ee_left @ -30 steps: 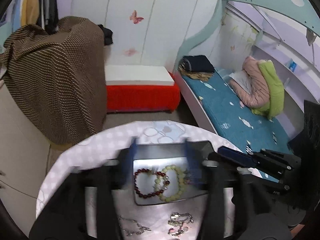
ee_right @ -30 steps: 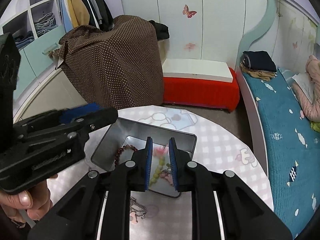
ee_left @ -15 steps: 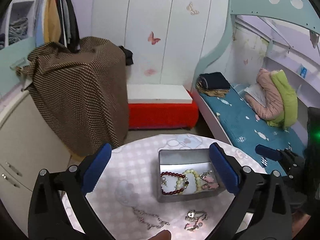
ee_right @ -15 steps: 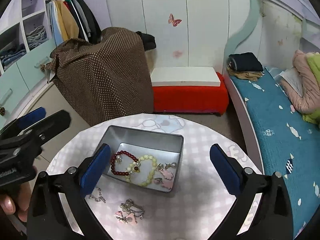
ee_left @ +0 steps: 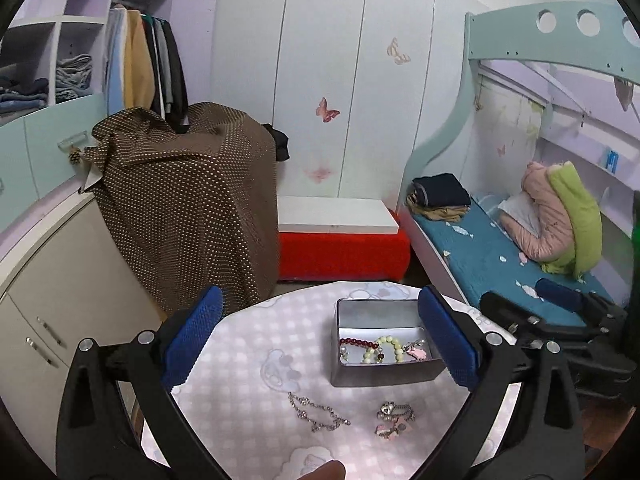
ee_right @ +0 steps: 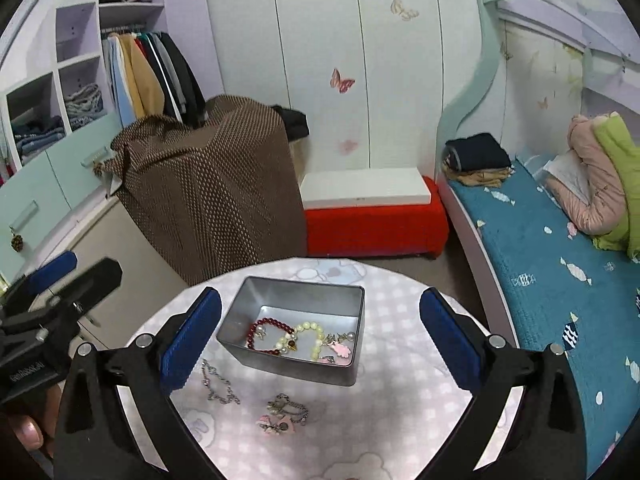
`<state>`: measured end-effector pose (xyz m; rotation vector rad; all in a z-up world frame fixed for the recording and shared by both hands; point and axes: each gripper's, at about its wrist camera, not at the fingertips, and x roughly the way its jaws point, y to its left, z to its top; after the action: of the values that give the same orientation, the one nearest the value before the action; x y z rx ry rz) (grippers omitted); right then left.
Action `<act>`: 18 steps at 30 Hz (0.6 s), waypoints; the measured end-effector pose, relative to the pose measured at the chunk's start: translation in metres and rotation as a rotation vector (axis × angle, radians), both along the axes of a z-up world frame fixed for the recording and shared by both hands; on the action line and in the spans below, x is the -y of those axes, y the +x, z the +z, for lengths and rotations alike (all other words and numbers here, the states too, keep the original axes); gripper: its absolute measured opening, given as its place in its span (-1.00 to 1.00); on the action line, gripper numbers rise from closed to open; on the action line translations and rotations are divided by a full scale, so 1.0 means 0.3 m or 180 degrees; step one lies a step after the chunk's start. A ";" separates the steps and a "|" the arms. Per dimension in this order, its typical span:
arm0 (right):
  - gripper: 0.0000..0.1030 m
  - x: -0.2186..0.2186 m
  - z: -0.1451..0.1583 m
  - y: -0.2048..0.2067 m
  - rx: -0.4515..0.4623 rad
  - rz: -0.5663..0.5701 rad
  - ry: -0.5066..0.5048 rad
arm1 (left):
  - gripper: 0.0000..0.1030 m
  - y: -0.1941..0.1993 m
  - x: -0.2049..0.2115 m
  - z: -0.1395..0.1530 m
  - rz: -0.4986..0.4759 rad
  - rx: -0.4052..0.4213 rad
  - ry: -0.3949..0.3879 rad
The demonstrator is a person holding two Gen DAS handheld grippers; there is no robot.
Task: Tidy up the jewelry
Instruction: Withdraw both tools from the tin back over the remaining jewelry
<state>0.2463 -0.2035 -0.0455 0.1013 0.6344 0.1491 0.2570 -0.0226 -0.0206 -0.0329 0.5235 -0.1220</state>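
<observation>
Silver tin (ee_right: 296, 364) holds three pieces; chain (ee_right: 218, 384) and charm bracelet (ee_right: 282, 414) lie near it. Our left gripper (ee_left: 320, 344) and right gripper (ee_right: 320, 344) gape wide, empty. Next, we judge: grip the chain.

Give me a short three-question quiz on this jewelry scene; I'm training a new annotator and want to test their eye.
1. True or false: the silver chain already lies inside the metal tin.
2. Which bracelets lie in the tin? A) dark red bracelet and pale green bracelet; B) two gold bangles; C) none.
3. Fill in: both the left claw and the right claw are ____.

Key: 1. False; it lies on the table in front of the tin, near the pink charm bracelet. 2. A. 3. open, holding nothing.
</observation>
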 end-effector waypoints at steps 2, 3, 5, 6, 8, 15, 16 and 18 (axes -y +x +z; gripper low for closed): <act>0.86 -0.002 0.025 -0.027 0.0074 -0.0007 -0.0003 | 0.90 -0.026 -0.011 0.008 0.0027 0.0022 0.0002; 0.86 -0.004 0.041 -0.041 0.0115 -0.0005 0.0009 | 0.90 -0.039 -0.016 0.013 0.0038 0.0032 -0.0006; 0.86 -0.005 0.062 -0.063 0.0172 -0.0003 0.0027 | 0.90 -0.060 -0.024 0.016 0.0052 0.0040 -0.0014; 0.86 -0.004 0.073 -0.077 0.0207 -0.0008 0.0032 | 0.90 -0.071 -0.028 0.018 0.0066 0.0044 -0.0015; 0.86 -0.003 0.088 -0.097 0.0262 -0.0030 0.0041 | 0.90 -0.094 -0.039 0.019 0.0090 0.0054 -0.0014; 0.86 -0.006 0.114 -0.158 0.0369 -0.0038 0.0050 | 0.90 -0.166 -0.079 0.016 0.0181 0.0065 -0.0028; 0.86 -0.008 0.116 -0.166 0.0382 -0.0034 0.0036 | 0.90 -0.171 -0.084 0.013 0.0191 0.0065 -0.0016; 0.86 -0.011 0.116 -0.181 0.0392 -0.0027 0.0028 | 0.90 -0.189 -0.090 0.007 0.0205 0.0058 -0.0008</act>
<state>0.1921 -0.2002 -0.0107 0.1026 0.5104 0.1488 0.2002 0.0044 -0.0184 -0.0511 0.5036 -0.0599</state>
